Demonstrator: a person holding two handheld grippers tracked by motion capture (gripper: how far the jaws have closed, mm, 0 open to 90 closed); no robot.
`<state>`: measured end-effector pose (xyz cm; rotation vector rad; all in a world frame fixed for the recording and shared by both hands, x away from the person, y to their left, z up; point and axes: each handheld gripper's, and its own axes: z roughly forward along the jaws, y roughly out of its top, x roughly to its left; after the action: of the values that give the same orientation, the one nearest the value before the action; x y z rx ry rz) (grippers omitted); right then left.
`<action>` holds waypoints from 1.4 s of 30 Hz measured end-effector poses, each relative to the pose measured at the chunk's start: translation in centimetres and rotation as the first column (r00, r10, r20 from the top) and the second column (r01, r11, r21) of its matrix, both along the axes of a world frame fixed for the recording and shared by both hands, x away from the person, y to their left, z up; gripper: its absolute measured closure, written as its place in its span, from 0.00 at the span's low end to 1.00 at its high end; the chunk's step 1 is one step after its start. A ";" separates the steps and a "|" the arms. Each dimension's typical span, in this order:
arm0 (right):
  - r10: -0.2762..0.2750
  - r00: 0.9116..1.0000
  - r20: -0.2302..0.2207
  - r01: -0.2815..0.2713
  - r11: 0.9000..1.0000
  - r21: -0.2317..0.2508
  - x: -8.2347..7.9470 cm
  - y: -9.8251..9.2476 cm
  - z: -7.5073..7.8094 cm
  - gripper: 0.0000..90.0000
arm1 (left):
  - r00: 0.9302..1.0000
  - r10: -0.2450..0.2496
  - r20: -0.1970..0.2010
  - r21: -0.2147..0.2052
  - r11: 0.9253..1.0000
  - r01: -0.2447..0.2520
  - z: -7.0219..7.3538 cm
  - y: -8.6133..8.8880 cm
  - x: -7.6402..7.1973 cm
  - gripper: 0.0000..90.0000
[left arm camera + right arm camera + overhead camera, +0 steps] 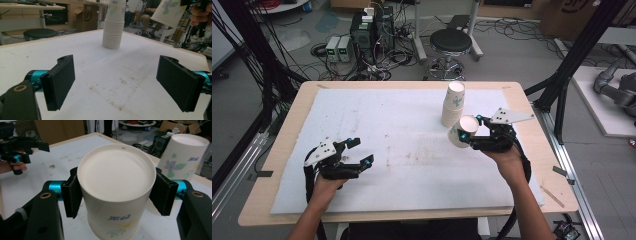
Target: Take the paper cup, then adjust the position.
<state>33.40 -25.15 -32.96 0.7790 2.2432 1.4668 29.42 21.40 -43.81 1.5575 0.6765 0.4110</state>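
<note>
A white paper cup [461, 131] with a flower print is held upside down and tilted above the white mat, just in front of the cup stack. My right gripper [473, 133] is shut on it; in the right gripper view both pads press the sides of the paper cup [116, 192], its base toward the camera. The stack of upside-down paper cups [454, 104] stands upright on the mat at the back right, also seen as the stack [114, 25] and the stack [183, 157]. My left gripper [360, 152] hovers open over the front left of the mat with nothing between its pads [60, 81].
A white mat [377, 130] covers most of the wooden table [292, 115]. Beyond the table's far edge stand a black stool [451, 42], power units and tangled cables on the floor. Black frame posts rise at both sides.
</note>
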 end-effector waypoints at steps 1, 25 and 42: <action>0.002 1.000 0.001 -0.002 1.000 0.002 -0.1 0.1 -0.3 0.39 | 1.000 -0.002 0.001 0.005 1.000 0.002 0.0 0.0 0.0 0.17; 0.094 0.996 -0.014 -0.093 0.995 0.032 -0.2 1.9 -2.0 0.39 | 0.999 -0.049 -0.007 0.003 0.999 0.049 0.1 -0.5 -0.1 0.17; 0.206 0.978 -0.023 -0.205 0.978 0.032 -0.6 5.0 -3.2 0.39 | 0.981 -0.193 0.000 0.008 0.981 0.193 1.0 -2.9 -0.5 0.17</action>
<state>32.82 -20.20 -36.13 0.5914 2.3867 1.5933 28.93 18.46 -42.76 1.6139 0.5175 0.2694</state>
